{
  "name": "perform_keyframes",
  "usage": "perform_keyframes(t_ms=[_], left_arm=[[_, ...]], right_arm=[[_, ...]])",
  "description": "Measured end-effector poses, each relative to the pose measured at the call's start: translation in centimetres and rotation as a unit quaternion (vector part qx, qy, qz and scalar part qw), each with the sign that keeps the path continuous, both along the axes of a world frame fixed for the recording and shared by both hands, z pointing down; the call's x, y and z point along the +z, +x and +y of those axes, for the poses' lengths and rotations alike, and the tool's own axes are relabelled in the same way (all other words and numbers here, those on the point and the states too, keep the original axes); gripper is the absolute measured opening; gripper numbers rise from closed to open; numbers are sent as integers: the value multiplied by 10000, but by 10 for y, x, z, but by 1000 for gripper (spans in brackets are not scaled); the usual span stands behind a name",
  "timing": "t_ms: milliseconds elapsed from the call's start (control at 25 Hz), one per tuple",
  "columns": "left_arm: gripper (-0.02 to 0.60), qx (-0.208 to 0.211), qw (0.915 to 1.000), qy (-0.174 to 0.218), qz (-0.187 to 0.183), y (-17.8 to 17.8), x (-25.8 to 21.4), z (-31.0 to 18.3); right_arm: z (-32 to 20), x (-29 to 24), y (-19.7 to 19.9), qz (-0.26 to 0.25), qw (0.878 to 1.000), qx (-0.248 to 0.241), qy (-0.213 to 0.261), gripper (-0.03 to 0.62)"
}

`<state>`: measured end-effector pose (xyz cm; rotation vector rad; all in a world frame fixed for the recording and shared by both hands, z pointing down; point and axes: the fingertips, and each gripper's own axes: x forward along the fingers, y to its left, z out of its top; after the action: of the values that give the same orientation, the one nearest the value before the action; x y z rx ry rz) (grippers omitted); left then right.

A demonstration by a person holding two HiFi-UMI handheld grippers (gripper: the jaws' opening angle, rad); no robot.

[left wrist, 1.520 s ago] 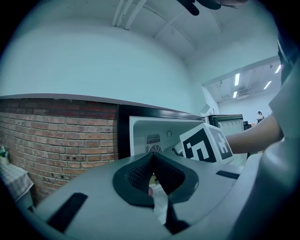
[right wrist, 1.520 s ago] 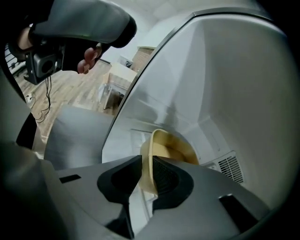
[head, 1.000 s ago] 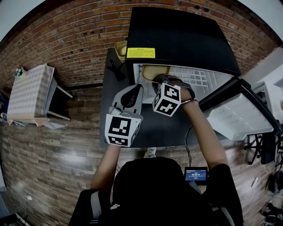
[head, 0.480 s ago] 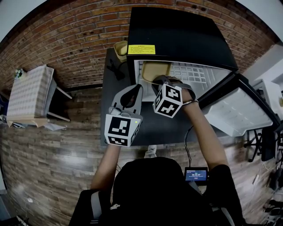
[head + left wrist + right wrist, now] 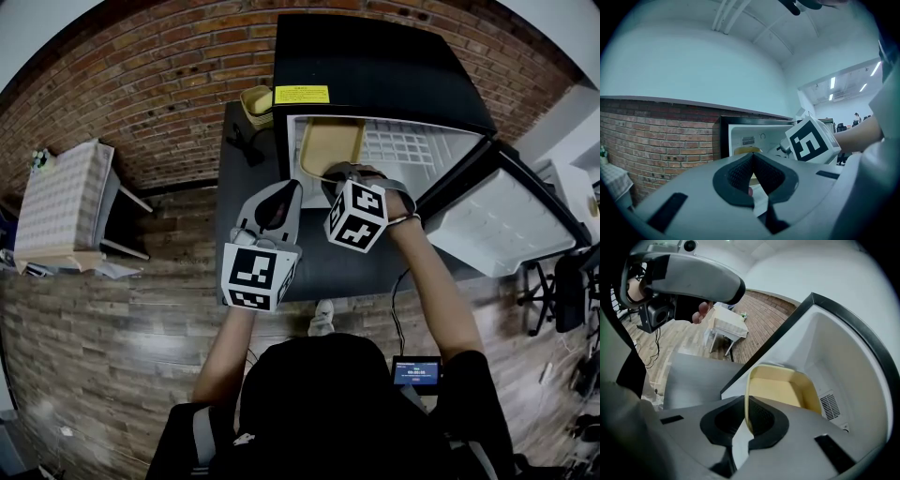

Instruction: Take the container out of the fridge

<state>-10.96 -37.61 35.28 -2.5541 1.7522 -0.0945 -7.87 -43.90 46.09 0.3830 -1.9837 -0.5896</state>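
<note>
The container (image 5: 330,145), at upper centre inside the fridge (image 5: 375,66), is pinched by its near rim in the right tool (image 5: 745,414); it should be drawn out level. The left tool (image 5: 752,176) is closed and empty.

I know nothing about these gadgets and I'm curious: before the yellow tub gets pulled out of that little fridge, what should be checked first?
1. Grip: the right gripper is shut on the near rim of the yellow container. Ok.
2. Fridge door: swung wide open, out of the pull path. Ok.
3. Left gripper: shut, empty, held in front of the opening and off to the side of the container. Ok.
4. Contents: the container looks empty, so nothing should spill. Ok.
5. Landing spot: bare dark table shows in front of the fridge. Ok.
6. Container's far end free of the fridge's inside: cannot tell.
</note>
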Motion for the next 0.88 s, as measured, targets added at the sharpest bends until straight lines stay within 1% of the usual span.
perform_keyframes(t_ms=[880], left_arm=[[14,393,9992,73,-65,12,-7,67]], right_arm=[[80,-5,13,-24,9996,282,-22,51]])
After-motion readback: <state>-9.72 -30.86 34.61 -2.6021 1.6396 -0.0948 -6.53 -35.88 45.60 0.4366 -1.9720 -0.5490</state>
